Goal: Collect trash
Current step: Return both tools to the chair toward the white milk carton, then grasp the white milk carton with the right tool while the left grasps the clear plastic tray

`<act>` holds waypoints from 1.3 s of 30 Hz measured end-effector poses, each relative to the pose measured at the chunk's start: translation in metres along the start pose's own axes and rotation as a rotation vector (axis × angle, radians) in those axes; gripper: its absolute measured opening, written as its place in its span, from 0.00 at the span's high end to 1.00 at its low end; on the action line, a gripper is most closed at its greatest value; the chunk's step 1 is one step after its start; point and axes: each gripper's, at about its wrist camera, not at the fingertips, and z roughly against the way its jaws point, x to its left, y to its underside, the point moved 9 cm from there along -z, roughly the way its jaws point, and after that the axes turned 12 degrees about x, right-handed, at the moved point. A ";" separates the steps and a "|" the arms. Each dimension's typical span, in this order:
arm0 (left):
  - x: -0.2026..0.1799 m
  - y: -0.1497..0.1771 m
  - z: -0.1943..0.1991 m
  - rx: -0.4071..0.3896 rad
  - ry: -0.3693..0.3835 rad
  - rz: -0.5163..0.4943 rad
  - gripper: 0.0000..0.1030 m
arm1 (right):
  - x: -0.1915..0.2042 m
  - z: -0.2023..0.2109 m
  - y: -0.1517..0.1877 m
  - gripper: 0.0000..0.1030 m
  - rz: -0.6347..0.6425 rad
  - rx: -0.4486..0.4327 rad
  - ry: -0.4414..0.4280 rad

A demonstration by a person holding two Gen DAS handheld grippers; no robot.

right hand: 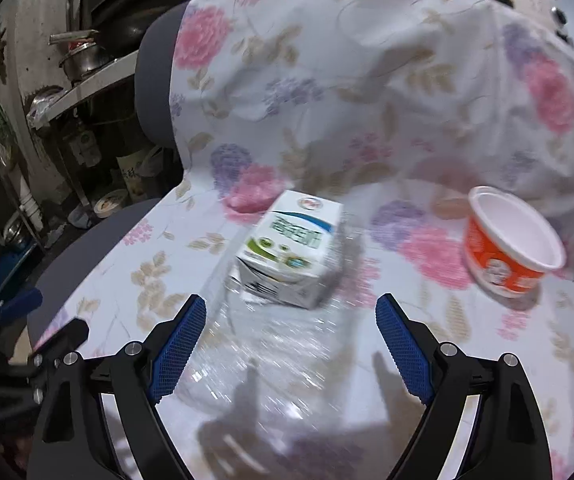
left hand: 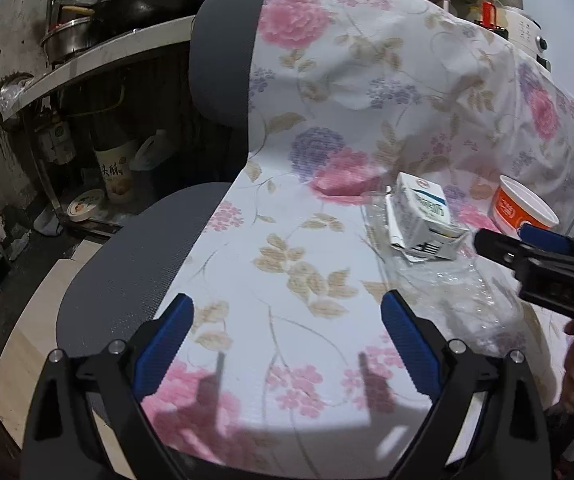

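A grey mesh chair (left hand: 135,264) carries everything, its seat and backrest draped with a white floral cloth (left hand: 327,92) printed in pink and purple blooms. On the cloth-covered seat a crumpled sheet of clear plastic wrap (right hand: 271,344) lies spread, and a white milk carton (right hand: 291,256) lies on its side at the wrap's far edge. To the right, apart from both, an orange cup (right hand: 507,244) with a white inside sits tilted on the cloth.

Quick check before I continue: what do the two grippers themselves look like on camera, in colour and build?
Both match. The left gripper and right gripper have black angular frames with silver round bolts, and jaws lined with blue textured pads. No cables or markings show.
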 end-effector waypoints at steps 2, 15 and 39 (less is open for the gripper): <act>0.006 -0.001 -0.005 0.010 0.005 0.004 0.10 | 0.005 -0.011 -0.006 0.16 -0.004 0.015 -0.005; 0.036 -0.006 -0.027 0.055 0.002 0.047 0.10 | -0.006 -0.069 -0.023 0.16 -0.112 0.107 0.044; -0.051 -0.025 -0.015 0.037 0.193 -0.098 0.11 | -0.118 0.024 0.043 0.31 -0.123 0.058 0.244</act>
